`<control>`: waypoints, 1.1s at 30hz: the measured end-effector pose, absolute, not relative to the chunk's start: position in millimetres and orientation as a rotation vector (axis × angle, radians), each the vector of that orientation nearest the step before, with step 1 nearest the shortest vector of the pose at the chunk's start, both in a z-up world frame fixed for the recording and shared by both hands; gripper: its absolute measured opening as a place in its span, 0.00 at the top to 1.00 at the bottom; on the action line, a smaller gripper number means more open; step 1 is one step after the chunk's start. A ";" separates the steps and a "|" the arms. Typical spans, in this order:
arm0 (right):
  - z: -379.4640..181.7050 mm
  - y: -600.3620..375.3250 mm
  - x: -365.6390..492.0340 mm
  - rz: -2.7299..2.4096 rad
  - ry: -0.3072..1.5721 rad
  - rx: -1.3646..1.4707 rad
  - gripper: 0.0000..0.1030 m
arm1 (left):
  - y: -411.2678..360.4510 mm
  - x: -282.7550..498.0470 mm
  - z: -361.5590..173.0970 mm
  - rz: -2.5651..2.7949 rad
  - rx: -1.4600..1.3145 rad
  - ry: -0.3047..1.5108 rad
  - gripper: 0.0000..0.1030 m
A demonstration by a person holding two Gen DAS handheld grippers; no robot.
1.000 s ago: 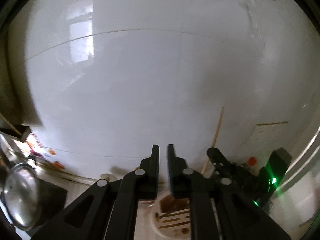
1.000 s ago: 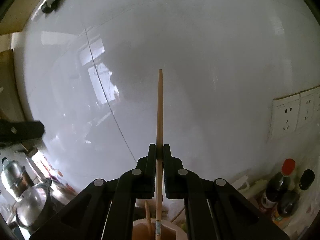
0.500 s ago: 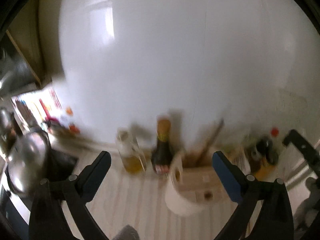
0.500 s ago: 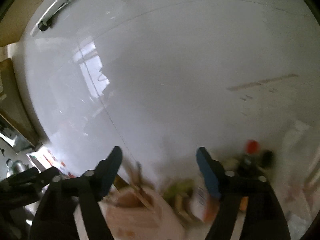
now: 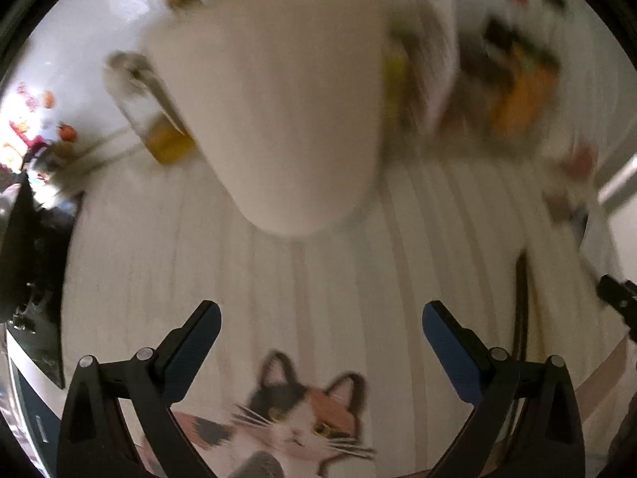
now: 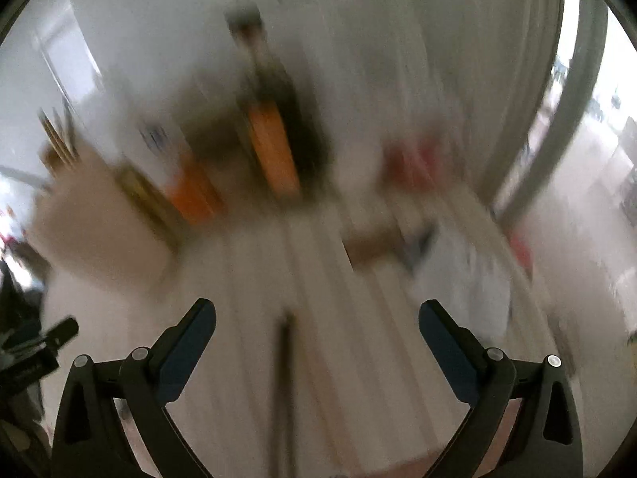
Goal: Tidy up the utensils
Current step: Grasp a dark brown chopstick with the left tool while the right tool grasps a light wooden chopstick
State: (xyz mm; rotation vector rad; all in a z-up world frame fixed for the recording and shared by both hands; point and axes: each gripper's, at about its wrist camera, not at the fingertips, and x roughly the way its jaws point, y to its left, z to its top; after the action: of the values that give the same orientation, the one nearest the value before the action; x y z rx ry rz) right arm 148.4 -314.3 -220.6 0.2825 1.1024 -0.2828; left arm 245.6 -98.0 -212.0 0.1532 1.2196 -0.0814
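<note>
My left gripper [image 5: 320, 310] is open wide and points down at a striped white cloth [image 5: 318, 271], with nothing between its fingers. A big pale holder [image 5: 286, 111] stands blurred just beyond it. Dark chopsticks [image 5: 522, 318] lie on the cloth to the right of the left gripper. My right gripper [image 6: 316, 306] is open too, and a dark thin stick [image 6: 284, 378] lies on the cloth between its fingers, untouched. In the right wrist view the beige holder [image 6: 99, 223] stands at the left with wooden sticks [image 6: 55, 139] poking out of it.
An oil bottle [image 5: 159, 127] stands left of the holder. Bottles with orange labels [image 6: 274, 151] and small jars crowd the back by the wall. A cat picture [image 5: 302, 418] is printed on the cloth. A dark stove top [image 5: 28, 279] lies at the far left.
Both grippers opened and swung down from facing the white wall to the countertop. The right gripper let go of the wooden chopstick it held upright.
</note>
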 end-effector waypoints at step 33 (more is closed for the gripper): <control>-300.0 -376.3 72.2 -0.294 1.370 0.217 0.93 | -273.6 184.3 -272.5 -0.398 0.323 1.355 0.82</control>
State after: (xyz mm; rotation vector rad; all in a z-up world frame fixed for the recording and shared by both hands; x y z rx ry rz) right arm 72.2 -376.3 -300.0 0.2175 1.3696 -0.2939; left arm 184.3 -273.6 -272.5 0.3231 1.3549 -0.3982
